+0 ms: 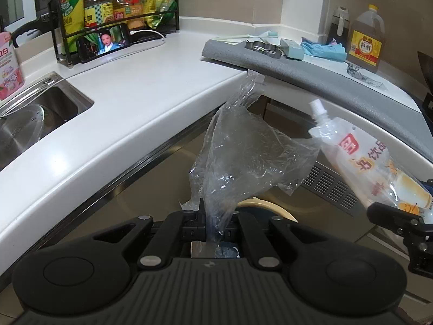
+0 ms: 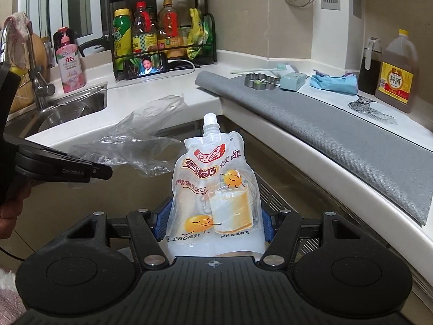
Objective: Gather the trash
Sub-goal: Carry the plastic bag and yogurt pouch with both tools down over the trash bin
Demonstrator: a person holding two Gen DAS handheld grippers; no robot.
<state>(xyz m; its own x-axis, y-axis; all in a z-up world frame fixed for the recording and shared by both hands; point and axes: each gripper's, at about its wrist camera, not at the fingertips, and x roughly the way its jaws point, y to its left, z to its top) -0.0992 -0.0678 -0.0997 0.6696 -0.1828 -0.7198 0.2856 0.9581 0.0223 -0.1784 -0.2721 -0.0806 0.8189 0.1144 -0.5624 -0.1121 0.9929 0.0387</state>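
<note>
Black and two-fingered, the left gripper [image 1: 216, 223] is clamped on the lower end of a crumpled clear plastic bag [image 1: 243, 151], which is held up in front of the white countertop [image 1: 130, 92] edge. A white spouted drink pouch with orange print [image 2: 216, 189] is pinched upright between the blue pads [image 2: 266, 227] of the right gripper [image 2: 215, 228], just beside the bag. A stainless steel sink [image 2: 78, 105] is seen beyond, at the left.
</note>
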